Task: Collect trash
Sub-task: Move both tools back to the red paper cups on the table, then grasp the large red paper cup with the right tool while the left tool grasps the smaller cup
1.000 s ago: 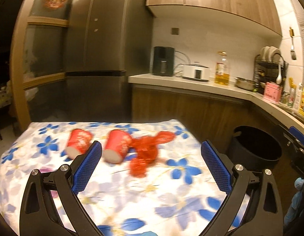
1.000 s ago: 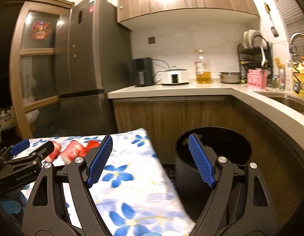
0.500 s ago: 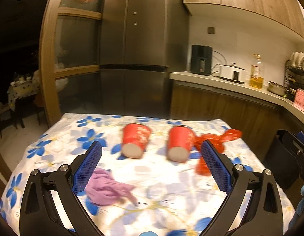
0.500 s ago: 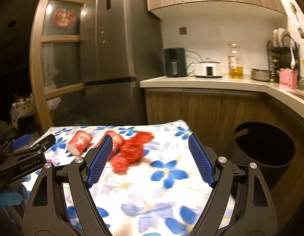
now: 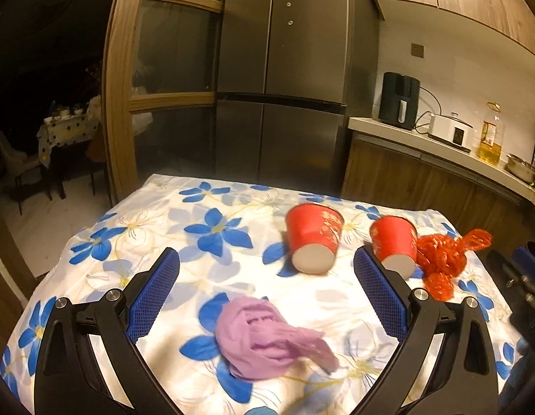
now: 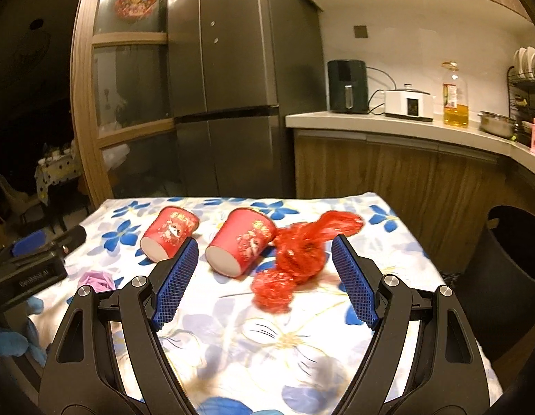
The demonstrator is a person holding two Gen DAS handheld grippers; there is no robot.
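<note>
On the floral tablecloth (image 5: pixel 212 228) lie two red paper cups on their sides, a left one (image 5: pixel 314 242) (image 6: pixel 169 233) and a right one (image 5: pixel 395 243) (image 6: pixel 241 240). A crumpled red plastic bag (image 5: pixel 443 263) (image 6: pixel 298 256) lies beside the right cup. A crumpled purple glove (image 5: pixel 264 340) (image 6: pixel 94 280) lies nearer. My left gripper (image 5: pixel 265 292) is open above the purple glove, holding nothing. My right gripper (image 6: pixel 264 276) is open, holding nothing, above the table just short of the right cup and the red bag.
A black trash bin (image 6: pixel 509 259) stands on the floor right of the table. A steel fridge (image 5: pixel 284 86) and a wood-framed glass door (image 5: pixel 163 69) stand behind. A counter (image 6: pixel 405 124) carries an air fryer, a cooker, an oil bottle and a bowl.
Both grippers swung left from the bin side to face the table. The purple glove came between the left fingers; the right cup and red bag came between the right fingers.
</note>
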